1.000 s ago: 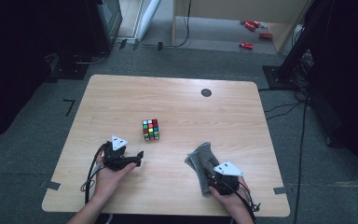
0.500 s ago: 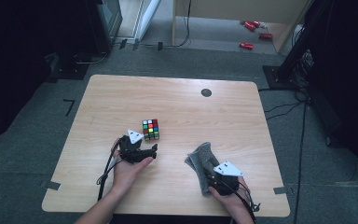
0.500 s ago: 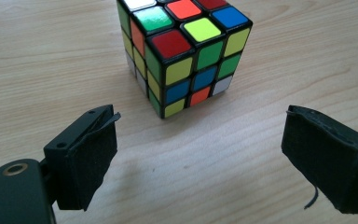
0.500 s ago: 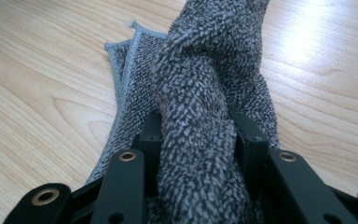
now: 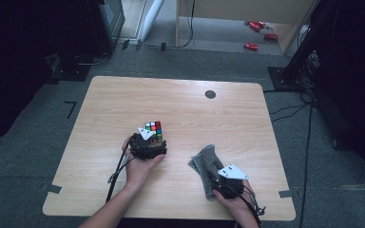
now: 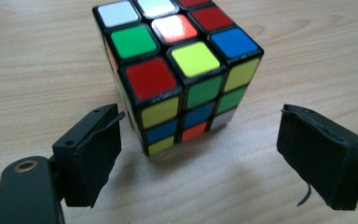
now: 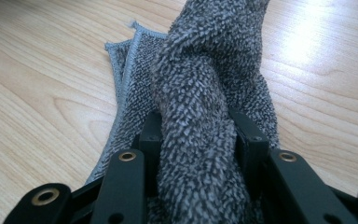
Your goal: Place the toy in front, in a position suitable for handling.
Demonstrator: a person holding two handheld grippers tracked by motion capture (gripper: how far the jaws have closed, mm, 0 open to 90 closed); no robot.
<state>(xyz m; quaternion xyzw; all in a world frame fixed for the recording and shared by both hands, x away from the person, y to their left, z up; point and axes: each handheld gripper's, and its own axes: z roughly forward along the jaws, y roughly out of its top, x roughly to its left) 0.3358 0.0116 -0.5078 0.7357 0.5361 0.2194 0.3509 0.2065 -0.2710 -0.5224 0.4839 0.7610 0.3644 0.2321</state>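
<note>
One puzzle cube stands on the desk, left of centre; its far edge is cut off in the left gripper view. The left claw sits just near of it, its pads spread on either side without touching, the jaws having just been narrowing. No writing shows on the cube's stickers. To the right, near the desk's near edge, one grey cloth lies bunched; the right claw is pinching a thick fold, which hides the pads.
</note>
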